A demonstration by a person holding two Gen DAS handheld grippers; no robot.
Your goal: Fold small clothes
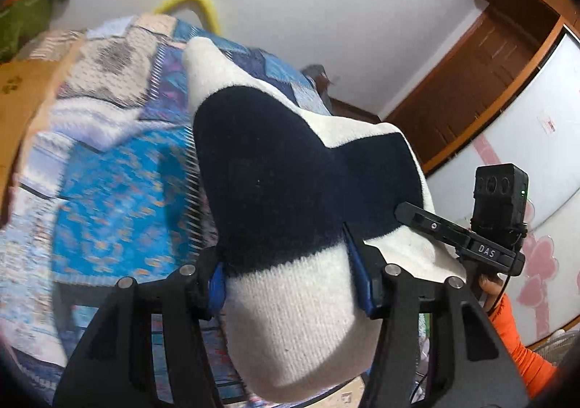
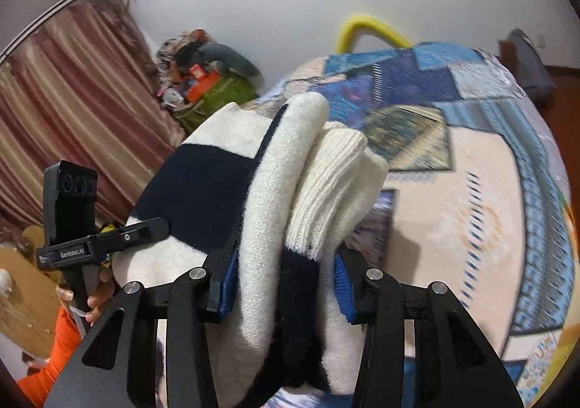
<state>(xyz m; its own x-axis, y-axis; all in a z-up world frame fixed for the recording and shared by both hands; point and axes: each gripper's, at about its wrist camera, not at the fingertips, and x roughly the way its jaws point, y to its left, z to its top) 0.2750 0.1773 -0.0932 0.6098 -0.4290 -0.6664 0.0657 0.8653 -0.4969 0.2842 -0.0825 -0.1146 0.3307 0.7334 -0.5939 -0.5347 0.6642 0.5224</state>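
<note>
Presently, the left gripper [image 1: 290, 284] has its jaws pinching a cream-and-navy knit garment [image 1: 290, 172], which is lifted above the patchwork bedspread [image 1: 108, 172]. The right gripper [image 2: 282, 284] has its jaws clamped on bunched folds of the same garment [image 2: 275, 198], ribbed cream edge uppermost. Above the bedspread, the garment spans between both grippers. Beyond the bedspread's far edge stands a yellow curved bar [image 2: 366, 27] against the white wall [image 2: 253, 9].
</note>
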